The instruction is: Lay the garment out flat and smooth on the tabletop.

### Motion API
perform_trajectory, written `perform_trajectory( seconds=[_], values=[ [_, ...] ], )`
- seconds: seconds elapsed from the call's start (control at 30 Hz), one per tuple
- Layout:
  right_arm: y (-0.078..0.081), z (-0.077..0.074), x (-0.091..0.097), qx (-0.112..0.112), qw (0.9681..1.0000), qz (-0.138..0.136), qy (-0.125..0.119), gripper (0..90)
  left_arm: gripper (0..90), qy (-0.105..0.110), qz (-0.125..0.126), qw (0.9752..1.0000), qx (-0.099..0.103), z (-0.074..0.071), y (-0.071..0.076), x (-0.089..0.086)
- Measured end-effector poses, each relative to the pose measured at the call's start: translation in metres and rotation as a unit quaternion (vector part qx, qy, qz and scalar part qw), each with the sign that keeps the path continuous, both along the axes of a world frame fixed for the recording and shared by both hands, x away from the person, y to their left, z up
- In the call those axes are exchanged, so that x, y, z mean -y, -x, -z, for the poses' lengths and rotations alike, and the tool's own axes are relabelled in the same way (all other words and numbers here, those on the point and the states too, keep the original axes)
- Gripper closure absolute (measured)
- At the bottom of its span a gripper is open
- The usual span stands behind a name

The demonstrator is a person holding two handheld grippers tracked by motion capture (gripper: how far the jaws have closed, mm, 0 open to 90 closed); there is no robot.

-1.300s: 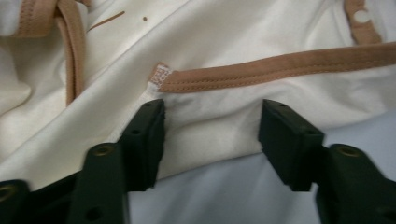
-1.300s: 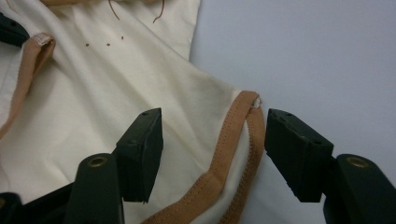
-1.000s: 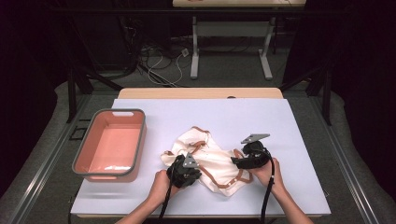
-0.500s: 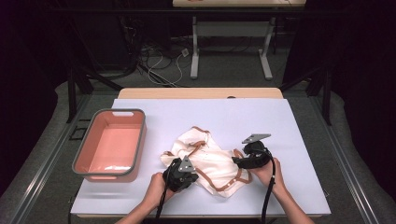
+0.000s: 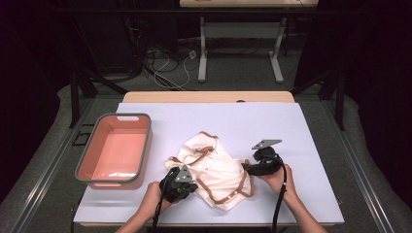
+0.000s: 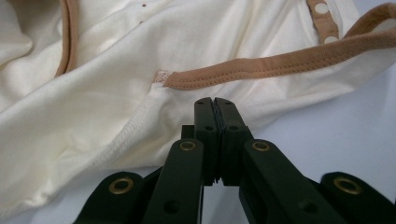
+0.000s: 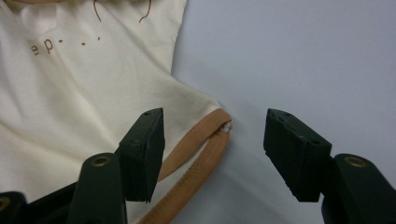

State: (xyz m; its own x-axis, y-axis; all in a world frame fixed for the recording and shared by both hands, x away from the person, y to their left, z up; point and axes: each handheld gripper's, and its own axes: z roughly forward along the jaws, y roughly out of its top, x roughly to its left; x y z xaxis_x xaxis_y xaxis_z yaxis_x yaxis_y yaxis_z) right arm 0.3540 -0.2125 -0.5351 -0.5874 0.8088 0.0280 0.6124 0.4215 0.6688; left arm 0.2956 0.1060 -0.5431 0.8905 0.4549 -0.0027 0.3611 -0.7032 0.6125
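We saw a crumpled cream cotton garment with tan-brown binding along its edges lying on the pale lilac sheet that covered the table, roughly at the sheet's middle and toward its near edge. In the right gripper view the cloth carried small brown printed letters, and in the left gripper view a strip of the binding bore pale round snaps.

At the garment's near-left edge we found the left gripper, its 2 black jaws pressed flat together. In the left gripper view the tips lay just in front of the cloth's hem, below the brown binding, and we could not tell whether any fabric was caught between them.

At the garment's right edge sat the right gripper, a grey three-cornered plate on top. In the right gripper view its jaws stood spread, with a bound corner of the cloth lying between them and neither pad pressing on it.

Well to the left of the garment, a salmon-pink rectangular plastic tub with a grey rim rested on the sheet.
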Motion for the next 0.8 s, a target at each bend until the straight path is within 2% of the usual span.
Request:
perform_trajectory(
  seconds=[0.2,0.47,0.63,0.7,0.73,0.8],
  values=[
    [0.000,0.000,0.000,0.001,1.0000,0.002,0.002,38.4,88.8,-0.004,-0.014,0.9999,0.000,0.001,0.003,-0.019],
    [0.001,0.000,-0.002,0.004,1.0000,0.000,0.003,38.8,88.7,-0.011,-0.038,0.9992,-0.001,-0.001,0.004,-0.035],
    [0.000,0.001,-0.003,0.005,1.0000,-0.005,0.006,39.1,87.9,-0.019,-0.043,0.9989,0.002,-0.002,0.006,-0.038],
    [0.000,0.001,-0.004,0.005,1.0000,-0.003,0.007,39.1,86.7,-0.016,-0.048,0.9987,0.006,-0.003,0.007,-0.037],
    [0.000,0.003,-0.005,0.008,1.0000,-0.004,-0.003,39.1,85.1,-0.019,-0.051,0.9985,0.010,-0.004,0.008,-0.037],
    [0.001,0.001,-0.005,0.003,1.0000,-0.003,0.006,39.2,79.5,-0.017,-0.056,0.9982,0.010,-0.007,0.008,-0.037]
  ],
)
